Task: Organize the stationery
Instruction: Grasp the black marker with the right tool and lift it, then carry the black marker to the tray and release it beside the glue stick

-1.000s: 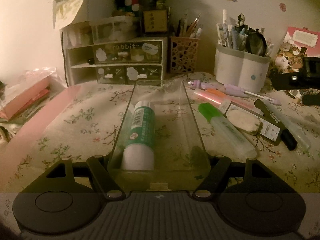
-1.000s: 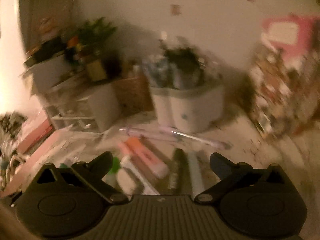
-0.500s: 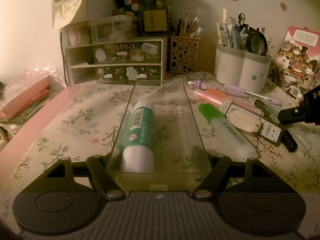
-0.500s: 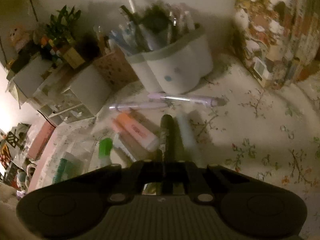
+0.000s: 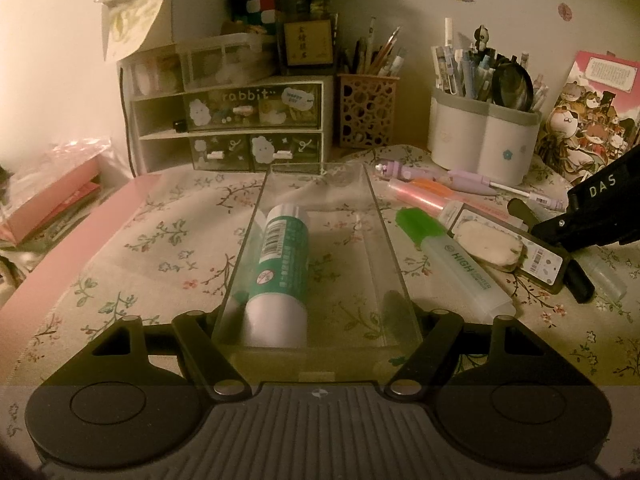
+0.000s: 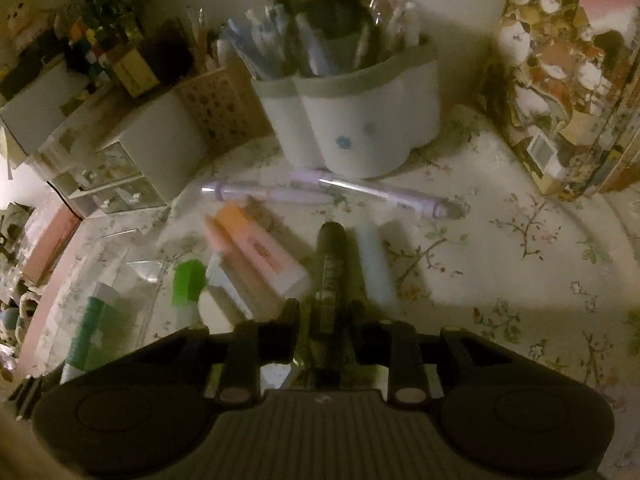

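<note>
Here, nearest the left view, the left gripper (image 5: 316,316) has its fingers (image 5: 200,344) clenched on the near end of a clear plastic tray (image 5: 384,240), which rests on the floral surface (image 5: 168,240) and runs straight away from the camera. A green-and-white glue stick (image 5: 280,264) lies inside it along the left wall, its long axis matching the tray's. Just right of the tray are a green-capped highlighter (image 5: 452,256), a packaged eraser (image 5: 492,244) and a pink highlighter (image 5: 424,198). In the right view, the right gripper (image 6: 324,320) straddles a dark marker (image 6: 330,264); the marker's long axis points straight ahead between the fingers (image 6: 290,320), whose jaws are opening slightly, and blur hides whether the pads touch it. The right hand is plainly the nearer one to this marker, and the tray lies off to its left, so the coming carry would likely go leftward. Farther back lie two lilac pens (image 6: 360,192), then a white pen holder (image 6: 360,132) and a set of small drawers (image 5: 256,132) at the wall. Compared with a second ago, the right fingers were spread wide above the pile and have dropped onto the marker, while the left grip and tray have not shifted
</note>
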`<act>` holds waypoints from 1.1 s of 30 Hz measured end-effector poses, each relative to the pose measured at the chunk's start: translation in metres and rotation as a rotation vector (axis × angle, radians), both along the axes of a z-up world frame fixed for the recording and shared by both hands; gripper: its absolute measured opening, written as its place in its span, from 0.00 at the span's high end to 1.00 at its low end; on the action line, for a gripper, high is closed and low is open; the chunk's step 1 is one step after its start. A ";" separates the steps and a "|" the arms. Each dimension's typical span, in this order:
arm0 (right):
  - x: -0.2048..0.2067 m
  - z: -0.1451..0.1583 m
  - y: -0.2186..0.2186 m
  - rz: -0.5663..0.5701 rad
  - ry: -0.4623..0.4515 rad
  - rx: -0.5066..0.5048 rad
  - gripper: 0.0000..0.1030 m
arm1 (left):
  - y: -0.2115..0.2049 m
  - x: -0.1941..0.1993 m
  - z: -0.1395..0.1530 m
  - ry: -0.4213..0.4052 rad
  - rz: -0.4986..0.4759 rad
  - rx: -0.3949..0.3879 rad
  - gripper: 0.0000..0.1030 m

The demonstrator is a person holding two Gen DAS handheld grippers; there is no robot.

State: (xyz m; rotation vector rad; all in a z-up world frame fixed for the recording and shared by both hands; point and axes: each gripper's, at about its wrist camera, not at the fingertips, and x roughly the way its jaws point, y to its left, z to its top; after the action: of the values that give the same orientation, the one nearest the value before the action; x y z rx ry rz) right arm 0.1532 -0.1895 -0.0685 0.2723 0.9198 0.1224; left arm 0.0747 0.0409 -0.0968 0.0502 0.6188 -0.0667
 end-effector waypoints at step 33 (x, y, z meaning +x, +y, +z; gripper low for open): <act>-0.004 0.039 0.027 0.031 0.055 0.405 0.84 | 0.000 0.001 -0.001 -0.007 -0.010 0.002 0.29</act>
State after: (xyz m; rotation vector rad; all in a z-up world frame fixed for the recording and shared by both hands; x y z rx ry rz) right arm 0.1489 -0.1628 -0.0299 0.6388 0.9503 0.3327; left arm 0.0754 0.0410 -0.0976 0.0552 0.6117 -0.0760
